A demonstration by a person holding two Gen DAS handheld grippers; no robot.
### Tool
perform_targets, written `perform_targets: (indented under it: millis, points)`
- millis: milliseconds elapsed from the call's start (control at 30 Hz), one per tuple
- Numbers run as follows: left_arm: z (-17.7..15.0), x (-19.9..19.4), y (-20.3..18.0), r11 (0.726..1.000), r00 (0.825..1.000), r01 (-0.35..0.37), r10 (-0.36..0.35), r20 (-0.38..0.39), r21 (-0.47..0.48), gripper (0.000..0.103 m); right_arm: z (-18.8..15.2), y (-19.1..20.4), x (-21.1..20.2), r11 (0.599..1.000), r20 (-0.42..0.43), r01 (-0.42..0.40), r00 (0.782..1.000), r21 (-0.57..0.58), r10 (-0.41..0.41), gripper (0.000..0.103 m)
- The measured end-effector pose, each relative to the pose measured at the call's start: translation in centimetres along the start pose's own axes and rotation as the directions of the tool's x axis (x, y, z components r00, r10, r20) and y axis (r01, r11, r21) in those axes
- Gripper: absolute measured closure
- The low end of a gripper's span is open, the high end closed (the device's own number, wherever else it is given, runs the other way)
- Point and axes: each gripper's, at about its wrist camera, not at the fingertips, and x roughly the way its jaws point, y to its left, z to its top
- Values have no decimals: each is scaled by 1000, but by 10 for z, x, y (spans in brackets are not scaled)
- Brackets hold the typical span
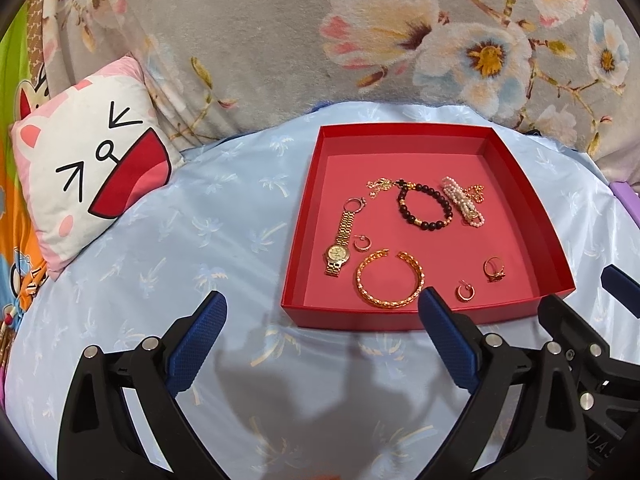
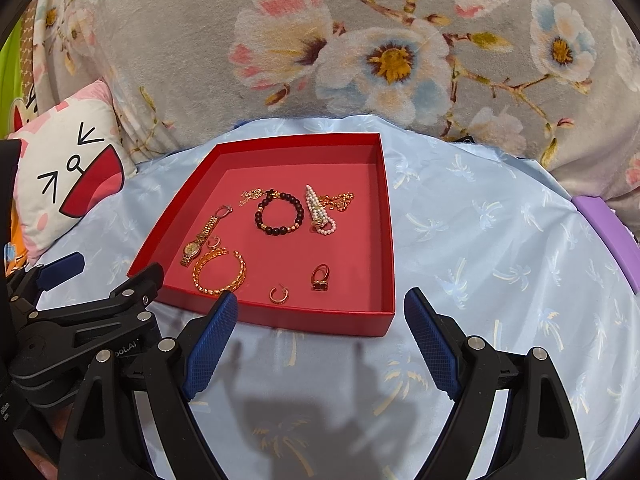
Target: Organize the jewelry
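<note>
A shallow red tray (image 1: 520,200) sits on a pale blue palm-print cloth (image 1: 200,240), and all the jewelry lies inside it. In the left wrist view, a gold watch (image 1: 339,248) stretches along the tray's 9 o'clock side, with a small hoop earring (image 1: 362,242) just beside its face. At 6 o'clock lies an open gold cuff bangle (image 1: 390,278); a second hoop earring (image 1: 465,292) and a dark-stoned ring (image 1: 495,269) lie toward 4 o'clock. A dark bead bracelet (image 1: 425,208) sits near the centre, a thin gold chain (image 1: 380,186) touching it at 11 o'clock, and a pearl hair clip (image 1: 464,200) lies over another gold chain (image 1: 478,192) at 2 o'clock.

The left gripper (image 1: 322,308) hangs just before the tray's near wall, jaws spread wide and holding nothing, its right fingertip overlapping the near wall. The right gripper (image 2: 320,308) hangs likewise, wide apart and empty, at the tray's near right corner.

Beyond lie a cat-face cushion (image 1: 88,184) at 9 o'clock, a grey floral blanket (image 1: 260,40) at 12 and a purple object (image 2: 608,232) at 3 in the right wrist view.
</note>
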Motion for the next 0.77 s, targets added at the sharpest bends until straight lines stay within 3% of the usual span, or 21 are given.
perform_targets:
  millis: [767]
  points:
    - [-2,1,0,1000,1000,-21,21,16,-4,8,-3,3,1,1000,3,10,1000,5,-10,17]
